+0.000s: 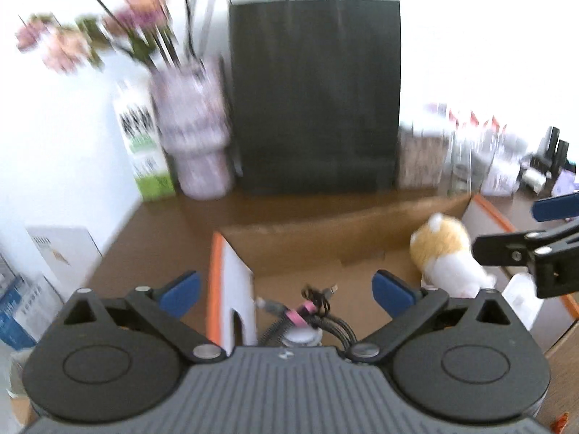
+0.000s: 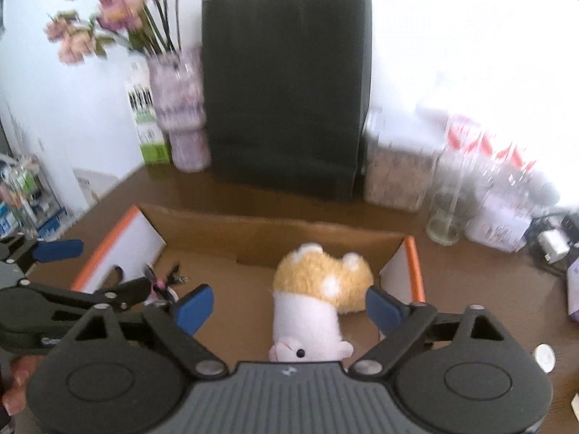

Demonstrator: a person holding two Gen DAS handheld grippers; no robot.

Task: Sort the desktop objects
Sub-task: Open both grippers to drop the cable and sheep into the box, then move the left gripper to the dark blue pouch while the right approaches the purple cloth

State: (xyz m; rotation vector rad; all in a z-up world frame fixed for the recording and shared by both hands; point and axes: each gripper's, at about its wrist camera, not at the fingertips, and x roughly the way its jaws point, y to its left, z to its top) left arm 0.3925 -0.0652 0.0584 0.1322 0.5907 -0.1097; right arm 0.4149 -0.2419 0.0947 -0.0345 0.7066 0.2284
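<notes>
Left gripper (image 1: 286,291): jaws spread wide, nothing between the blue pads (image 1: 181,293), angled downward. Right gripper (image 2: 287,305): jaws likewise wide, pads (image 2: 193,307) clear of contact, angled downward, close beside the left.

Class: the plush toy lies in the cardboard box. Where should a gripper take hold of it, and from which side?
Grip the plush toy across its white midsection, coming down from above: it lies on its side on the floor of the cardboard box, narrower there than at the round orange end, and the walls probably block a sideways approach.
</notes>
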